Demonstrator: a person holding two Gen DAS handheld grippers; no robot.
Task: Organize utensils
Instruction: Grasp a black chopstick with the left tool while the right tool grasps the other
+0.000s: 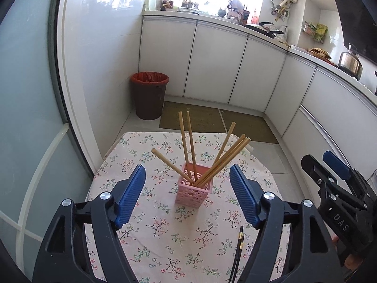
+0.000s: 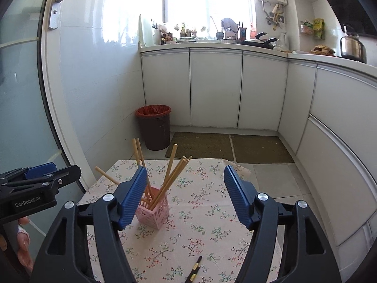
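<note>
A pink perforated holder (image 1: 194, 189) stands on the floral tablecloth (image 1: 165, 235) with several wooden chopsticks (image 1: 190, 141) leaning out of it. It also shows in the right wrist view (image 2: 154, 212), left of centre. Black chopsticks (image 1: 238, 252) with gold bands lie on the cloth near the front edge, also in the right wrist view (image 2: 194, 271). My left gripper (image 1: 187, 184) is open and empty, its fingers either side of the holder and nearer to me. My right gripper (image 2: 185, 184) is open and empty, to the right of the holder.
The small table stands in a narrow kitchen. A brown bin with a red liner (image 1: 149, 94) stands on the floor beyond it. White cabinets (image 2: 212, 87) run along the back and right. Mats (image 2: 231, 147) lie on the floor. A glass door (image 2: 21, 94) is at left.
</note>
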